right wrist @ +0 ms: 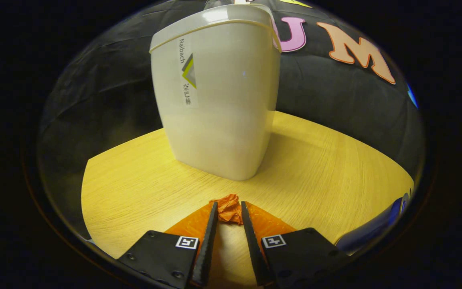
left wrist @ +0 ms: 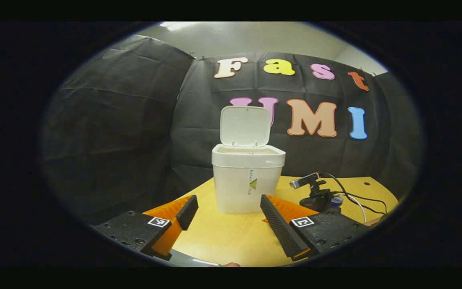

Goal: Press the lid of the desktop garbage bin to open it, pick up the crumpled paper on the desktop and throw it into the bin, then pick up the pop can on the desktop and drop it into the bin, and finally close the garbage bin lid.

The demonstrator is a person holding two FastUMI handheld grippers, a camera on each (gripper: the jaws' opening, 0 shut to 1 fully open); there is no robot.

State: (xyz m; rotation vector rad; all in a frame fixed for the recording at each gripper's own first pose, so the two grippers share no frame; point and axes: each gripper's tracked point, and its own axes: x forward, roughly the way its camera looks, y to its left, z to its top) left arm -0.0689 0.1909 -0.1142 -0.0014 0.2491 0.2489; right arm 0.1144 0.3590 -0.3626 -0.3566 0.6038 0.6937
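The white desktop bin [left wrist: 247, 184] stands on the wooden table [left wrist: 231, 237] with its lid [left wrist: 245, 126] flipped up and open. My left gripper [left wrist: 227, 200] hangs open in front of the bin, a short way back from it, with nothing between its fingers. In the right gripper view the bin [right wrist: 219, 100] looms close ahead. My right gripper [right wrist: 229, 210] is low over the table [right wrist: 134, 180], shut on the orange crumpled paper [right wrist: 229, 209] at its fingertips. A blue rounded thing, apparently the pop can [right wrist: 375, 228], lies at the right edge.
A small black camera on a stand [left wrist: 315, 192] with trailing cables [left wrist: 355, 198] sits to the right of the bin, with a bit of blue [left wrist: 337, 200] behind it. Black cloth walls close in behind the table.
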